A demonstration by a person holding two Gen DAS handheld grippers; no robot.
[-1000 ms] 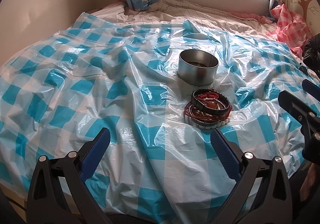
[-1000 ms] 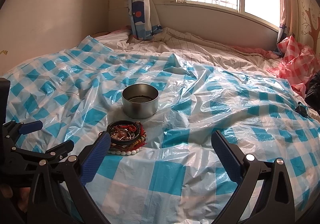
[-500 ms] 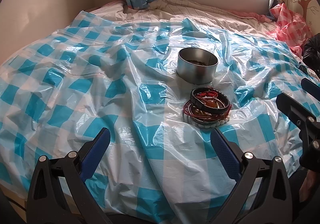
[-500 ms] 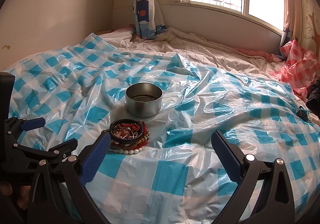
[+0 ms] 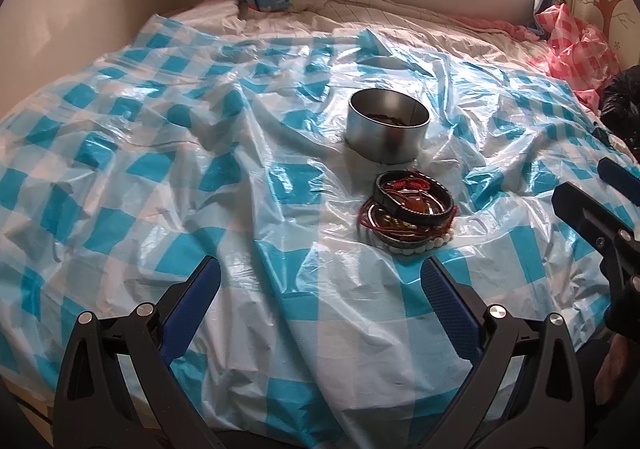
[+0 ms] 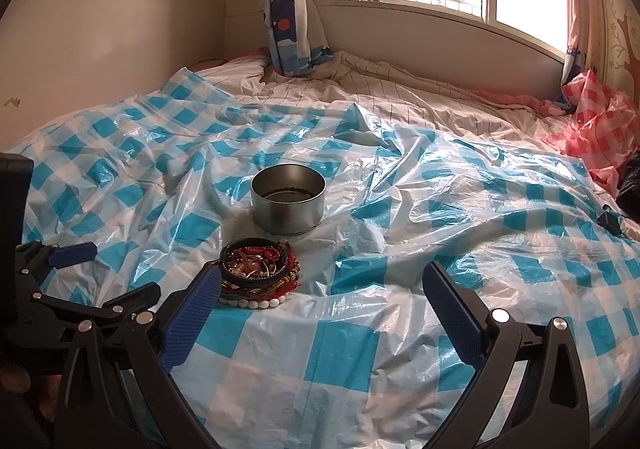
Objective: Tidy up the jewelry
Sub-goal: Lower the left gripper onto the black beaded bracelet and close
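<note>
Left claw: the left gripper (image 5: pixel 320 289) fills the bottom of the left wrist view, its blue pads spread wide with nothing between them; it hangs over bare sheet, short of the jewelry.
Right claw: the right gripper (image 6: pixel 320 289) is likewise spread wide and empty at the bottom of the right wrist view; its left pad (image 6: pixel 192 309) overlaps the near edge of the heap in the picture, though contact cannot be told.
Jewelry: the bracelet pile (image 5: pixel 408 215), a stack of dark bands, red cords and a white beaded ring, lies right of centre in the left wrist view and lower left of centre in the right wrist view.
Container: the metal tin (image 5: pixel 388 131) stands upright just above the pile in both views, mouth open, with something dark at its bottom that is too small to name.
Reason for placement: heap and tin sit close together, so, as a judgement, each piece needs only a short carry into the tin.
Surface: the blue checked plastic sheet (image 5: pixel 160 169) is creased and glossy over soft bedding; it will likely give and slide under a pressing pad.
Edges: the sheet's near edge drops off at the bottom of the frames.
Open room: bare sheet lies to the left and right of the pile; the two claws stand close together at the near side.
</note>
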